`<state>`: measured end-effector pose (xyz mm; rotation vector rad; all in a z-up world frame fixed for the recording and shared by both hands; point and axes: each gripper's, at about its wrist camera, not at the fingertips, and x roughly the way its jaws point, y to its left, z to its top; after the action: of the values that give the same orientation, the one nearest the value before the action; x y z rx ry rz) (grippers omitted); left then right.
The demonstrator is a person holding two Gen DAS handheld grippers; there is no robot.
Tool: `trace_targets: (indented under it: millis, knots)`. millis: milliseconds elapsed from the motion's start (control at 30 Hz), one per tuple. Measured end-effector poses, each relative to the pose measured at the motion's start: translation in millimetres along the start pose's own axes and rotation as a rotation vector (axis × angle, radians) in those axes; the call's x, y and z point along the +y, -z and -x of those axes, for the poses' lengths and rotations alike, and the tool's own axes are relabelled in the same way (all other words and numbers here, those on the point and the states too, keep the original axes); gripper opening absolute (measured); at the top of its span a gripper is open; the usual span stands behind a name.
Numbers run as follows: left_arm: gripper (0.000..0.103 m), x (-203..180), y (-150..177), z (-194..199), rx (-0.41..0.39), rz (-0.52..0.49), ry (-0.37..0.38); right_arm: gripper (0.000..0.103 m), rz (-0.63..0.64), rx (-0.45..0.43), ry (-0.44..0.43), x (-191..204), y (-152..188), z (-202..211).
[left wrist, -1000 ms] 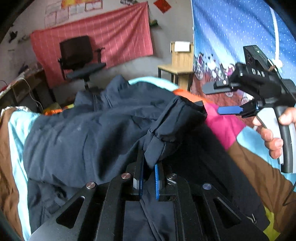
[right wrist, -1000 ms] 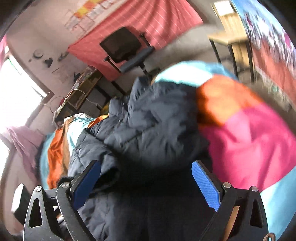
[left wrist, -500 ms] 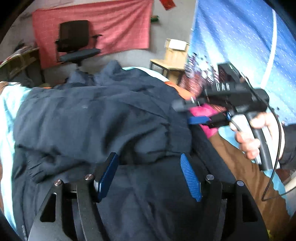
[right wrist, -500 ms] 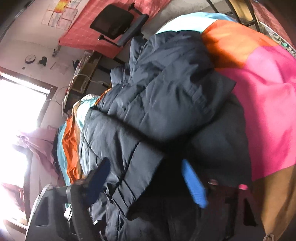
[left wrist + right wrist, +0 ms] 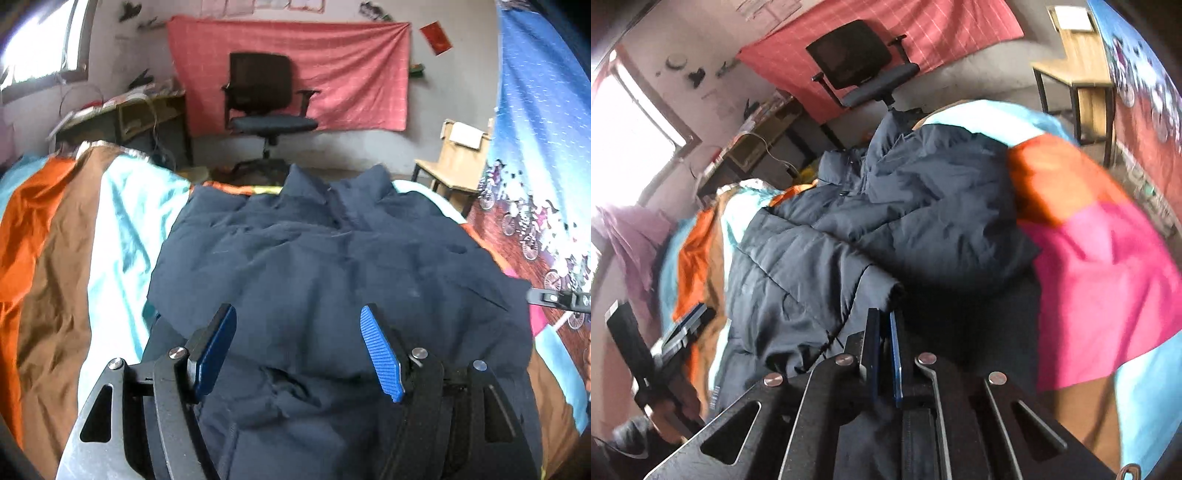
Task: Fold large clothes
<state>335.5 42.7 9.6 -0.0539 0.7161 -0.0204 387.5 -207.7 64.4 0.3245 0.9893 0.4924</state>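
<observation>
Right gripper (image 5: 884, 332): jaws pressed together on a fold of the jacket's near right edge, beside the cuff of the sleeve; the pads pinch dark fabric.
Left gripper (image 5: 299, 350): jaws apart with nothing between them, hovering over the near part of the jacket.
Jacket (image 5: 332, 266): a dark navy padded coat, lying front-up along the middle of the bed, collar at the far end, hem toward the grippers.
Sleeve (image 5: 812, 273): lies folded in across the jacket's body, its cuff near the right gripper.
Done so far: the jacket looks spread out, with at least one sleeve brought inward, judging by how it lies.
Left to do: the right side seems about to be folded over; the body is not yet folded end to end, so I judge the task somewhere near the middle.
Bedspread (image 5: 74, 258): orange, brown, turquoise and pink panels showing on both sides of the jacket.
Office chair (image 5: 266, 107): beyond the jacket's collar, against a red wall cloth (image 5: 351, 74).
</observation>
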Motion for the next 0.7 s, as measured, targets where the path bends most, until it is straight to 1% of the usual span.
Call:
trace_targets:
  millis: [33,67,100,133,167,267,333,400,500,600,633,667,700]
  knots:
    - [0.064,4,0,-3,0.023,0.007,-0.004,0.009,0.034,-0.012,0.048,5,2,-1]
    - [0.064,6,0,-8,0.045,0.015,-0.006,0.009,0.099,-0.043,0.119,13,4,0]
    - [0.064,8,1,-12,0.063,0.024,-0.004,0.01,0.148,-0.063,0.159,19,5,0]
    - [0.064,9,3,-16,0.075,0.028,0.0,0.011,0.199,-0.069,0.18,26,7,-1]
    - [0.064,10,6,-18,0.087,0.026,0.001,0.019,0.226,-0.062,0.182,30,8,-3]
    - [0.064,9,13,-27,0.127,-0.007,-0.016,0.031,0.228,-0.048,0.163,34,11,-11]
    - [0.064,9,17,-27,0.135,-0.029,-0.028,0.034,0.231,-0.03,0.151,36,14,-18]
    - [0.064,11,19,-23,0.12,-0.032,-0.02,0.034,0.246,-0.033,0.151,43,17,-23]
    - [0.064,14,19,-14,0.108,-0.03,0.006,0.034,0.295,-0.039,0.141,58,19,-27]
    - [0.064,17,24,-7,0.116,-0.055,0.034,0.037,0.34,-0.01,0.142,69,26,-33]
    - [0.064,18,28,-6,0.124,-0.072,0.037,0.042,0.337,-0.006,0.142,67,28,-35]
    - [0.064,19,35,-8,0.139,-0.095,0.027,0.05,0.328,0.004,0.151,64,30,-38]
    - [0.064,19,38,-11,0.153,-0.108,0.013,0.052,0.315,0.015,0.163,60,31,-41]
